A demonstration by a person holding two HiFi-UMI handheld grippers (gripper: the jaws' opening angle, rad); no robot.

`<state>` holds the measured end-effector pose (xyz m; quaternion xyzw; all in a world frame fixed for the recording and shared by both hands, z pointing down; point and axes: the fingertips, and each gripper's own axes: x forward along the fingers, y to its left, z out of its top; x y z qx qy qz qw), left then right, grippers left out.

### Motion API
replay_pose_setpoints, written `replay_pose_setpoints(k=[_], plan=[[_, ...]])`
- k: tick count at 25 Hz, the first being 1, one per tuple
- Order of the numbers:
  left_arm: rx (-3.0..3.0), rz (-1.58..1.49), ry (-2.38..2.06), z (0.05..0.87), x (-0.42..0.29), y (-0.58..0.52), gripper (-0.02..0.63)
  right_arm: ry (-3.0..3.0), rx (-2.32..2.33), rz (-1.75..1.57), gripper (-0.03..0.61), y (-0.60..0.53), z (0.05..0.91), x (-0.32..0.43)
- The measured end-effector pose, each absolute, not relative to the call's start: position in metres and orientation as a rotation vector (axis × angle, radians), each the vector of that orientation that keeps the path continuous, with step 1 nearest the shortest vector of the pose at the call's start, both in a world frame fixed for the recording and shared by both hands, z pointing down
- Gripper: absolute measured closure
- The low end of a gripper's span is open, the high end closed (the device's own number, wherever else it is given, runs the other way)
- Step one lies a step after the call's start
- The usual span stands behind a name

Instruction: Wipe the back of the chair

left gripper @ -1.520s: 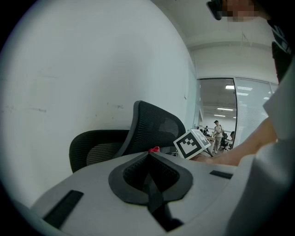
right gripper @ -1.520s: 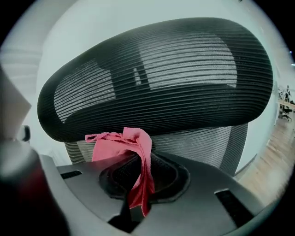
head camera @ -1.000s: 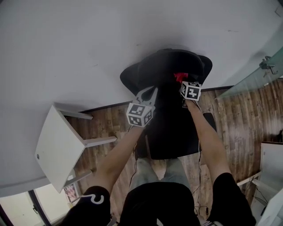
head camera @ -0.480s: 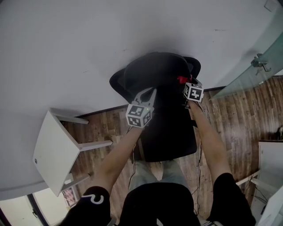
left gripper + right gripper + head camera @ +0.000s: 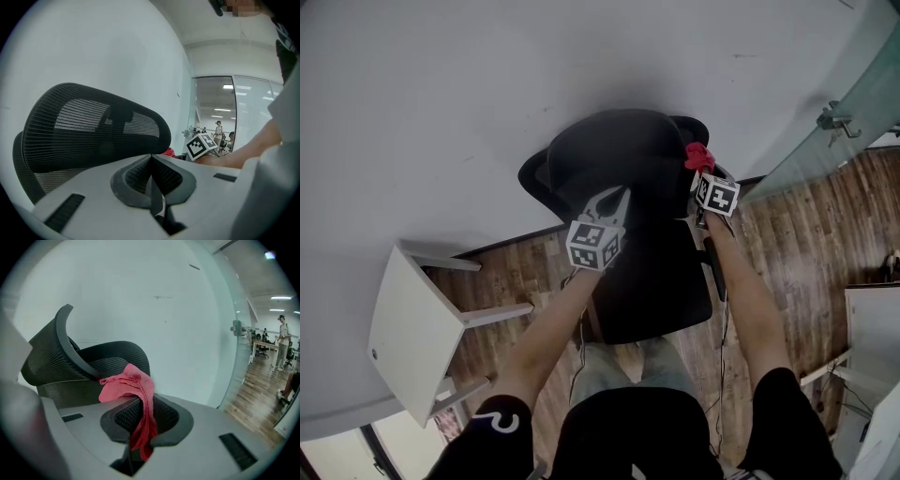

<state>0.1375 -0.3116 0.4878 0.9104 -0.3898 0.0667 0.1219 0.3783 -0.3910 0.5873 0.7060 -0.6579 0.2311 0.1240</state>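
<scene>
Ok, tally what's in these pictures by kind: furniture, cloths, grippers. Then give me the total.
Chairs: 1, the black mesh chair
Tables: 1, the small white table
Cloths: 1, the red cloth
Grippers: 2, the left gripper shut on nothing, the right gripper shut on the red cloth
Total: 5

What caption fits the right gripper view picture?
Right gripper pinching a red cloth near the black mesh chair back.

Even indoor light; fisheye-bent edges (dark vignette on gripper views)
</scene>
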Motion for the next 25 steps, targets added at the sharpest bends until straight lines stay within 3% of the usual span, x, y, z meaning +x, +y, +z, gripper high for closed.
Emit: replay_pose_setpoints(k=[9, 25], plan=[[2.682, 0.208, -1.077, 0.494, 0.112, -0.292, 0.589, -1.956, 2.029, 0.709, 0.509, -0.354, 0.595, 0.33], [2.718, 0.296, -1.039, 0.523, -0.048, -0.262, 0.589, -2.152, 1.854, 0.744, 0.509, -0.326, 0.602, 0.098]])
